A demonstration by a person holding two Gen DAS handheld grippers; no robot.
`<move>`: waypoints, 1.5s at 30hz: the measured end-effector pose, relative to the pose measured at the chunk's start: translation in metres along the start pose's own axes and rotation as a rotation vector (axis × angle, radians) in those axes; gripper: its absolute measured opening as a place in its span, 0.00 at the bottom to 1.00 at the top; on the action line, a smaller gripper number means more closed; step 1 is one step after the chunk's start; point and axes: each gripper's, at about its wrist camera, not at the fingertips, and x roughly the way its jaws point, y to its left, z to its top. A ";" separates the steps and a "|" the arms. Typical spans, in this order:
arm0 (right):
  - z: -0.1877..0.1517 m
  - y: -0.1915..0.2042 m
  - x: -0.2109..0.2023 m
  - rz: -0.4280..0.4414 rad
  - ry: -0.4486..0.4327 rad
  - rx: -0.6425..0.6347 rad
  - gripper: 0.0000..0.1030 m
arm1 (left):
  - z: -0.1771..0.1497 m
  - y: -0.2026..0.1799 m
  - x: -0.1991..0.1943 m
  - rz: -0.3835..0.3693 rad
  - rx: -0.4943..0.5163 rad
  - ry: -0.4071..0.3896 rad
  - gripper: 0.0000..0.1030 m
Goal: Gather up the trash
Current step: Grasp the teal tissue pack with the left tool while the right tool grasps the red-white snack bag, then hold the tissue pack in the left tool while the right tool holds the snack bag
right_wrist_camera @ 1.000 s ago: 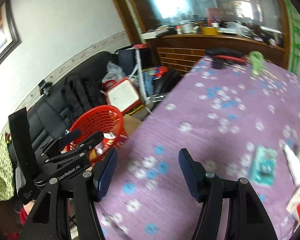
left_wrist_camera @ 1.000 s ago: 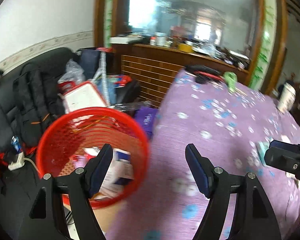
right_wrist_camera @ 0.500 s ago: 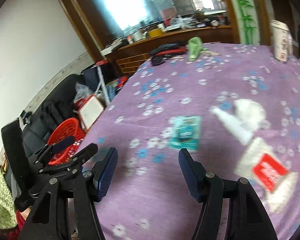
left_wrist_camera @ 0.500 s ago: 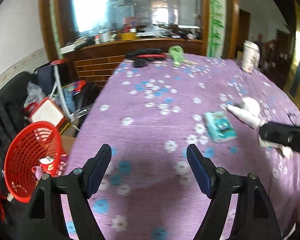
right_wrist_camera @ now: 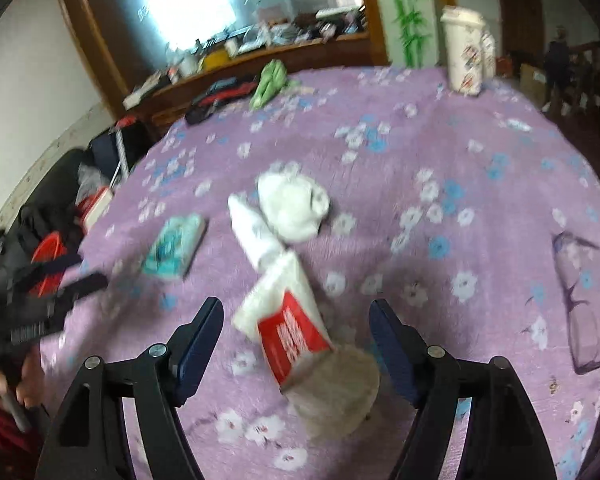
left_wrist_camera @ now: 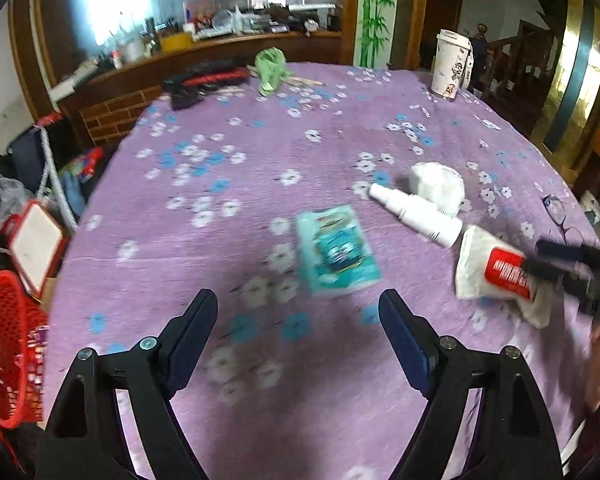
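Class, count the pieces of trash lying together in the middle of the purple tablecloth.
4: flat teal packet, white plastic spray bottle beside it, crumpled white tissue behind it, red-labelled white wrapper nearest. Others may be hidden.

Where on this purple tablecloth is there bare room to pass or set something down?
The purple tablecloth is bare between the teal packet and the edge above the red basket, and again from the trash cluster back to the white cup. It is crowded where the spray bottle, crumpled tissue and red-label wrapper lie together.
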 end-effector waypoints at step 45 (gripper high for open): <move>0.003 0.083 0.028 -0.080 -0.231 -0.028 0.46 | 0.002 0.022 0.033 0.209 -0.103 -0.189 0.44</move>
